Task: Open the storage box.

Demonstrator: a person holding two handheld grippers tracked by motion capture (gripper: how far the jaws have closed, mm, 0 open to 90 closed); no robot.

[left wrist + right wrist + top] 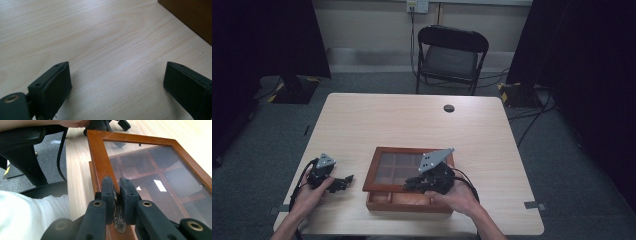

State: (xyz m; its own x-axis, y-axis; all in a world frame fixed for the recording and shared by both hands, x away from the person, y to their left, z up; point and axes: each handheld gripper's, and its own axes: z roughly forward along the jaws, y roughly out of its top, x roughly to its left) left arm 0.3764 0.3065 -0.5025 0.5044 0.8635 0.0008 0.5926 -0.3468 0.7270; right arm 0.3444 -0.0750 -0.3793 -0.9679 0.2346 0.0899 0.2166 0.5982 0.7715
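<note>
A wooden box point(409, 192) with a glass-paned lid point(404, 169) sits at the lower middle of the high view, near the front edge of the desk point(382, 120). The right hand-held gripper point(412, 184) has its jaws pressed together on a small ornate metal clasp point(117, 212) at the lid's front rim; in the right gripper view this clasp sits pinched between the two pads at the bottom centre. The lid looks raised a little off the box body along that front rim, tilted rather than flat, so the opening seems begun but far from finished: the lid would still have to swing up and back on its hinge. Dividers show through the glass, and I cannot tell whether anything lies in the compartments.

The left hand-held gripper point(343, 183) rests at the lower left on the bare desk, jaws spread wide with nothing between them, just beside the box's left side.
</note>
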